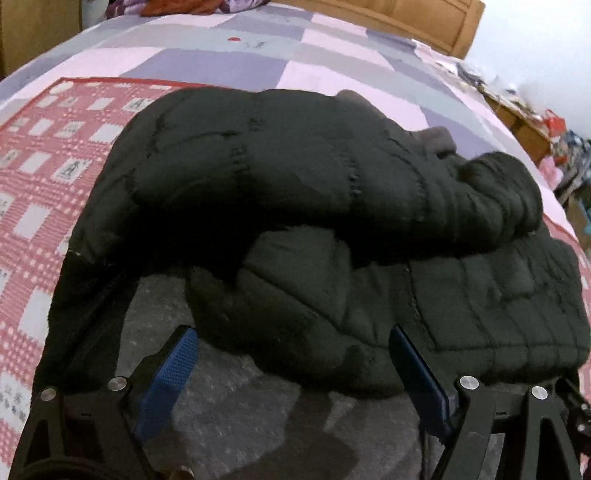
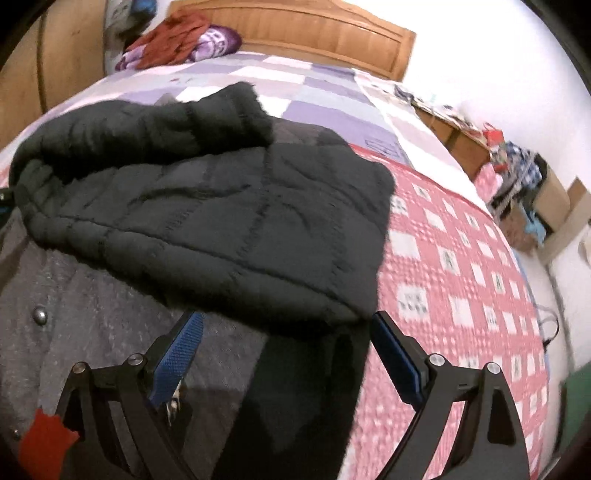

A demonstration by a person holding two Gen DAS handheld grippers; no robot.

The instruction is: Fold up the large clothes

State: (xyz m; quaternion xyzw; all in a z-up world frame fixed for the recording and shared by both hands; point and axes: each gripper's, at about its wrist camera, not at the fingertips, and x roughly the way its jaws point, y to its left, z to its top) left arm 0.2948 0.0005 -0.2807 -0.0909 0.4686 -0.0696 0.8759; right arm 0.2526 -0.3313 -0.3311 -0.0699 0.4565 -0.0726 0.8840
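Note:
A large black quilted jacket [image 1: 295, 177] lies on the bed, one sleeve [image 1: 480, 199] folded across its body. Its grey fleece lining [image 1: 240, 387] shows at the near edge. My left gripper [image 1: 291, 332] hovers over that near edge, open, with blue pads [image 1: 170, 373] wide apart and pressing on nothing. In the right wrist view the jacket [image 2: 221, 206] has a folded panel lying over the grey lining [image 2: 92, 314]. My right gripper [image 2: 287, 317] stands open just before the panel's near hem, holding nothing.
The jacket rests on a red-and-white patterned blanket [image 2: 461, 277] over a purple checked bedsheet [image 1: 258, 62]. A wooden headboard [image 2: 314, 33] and a heap of clothes [image 2: 177, 40] are at the far end. A cluttered cabinet [image 2: 476, 144] stands right of the bed.

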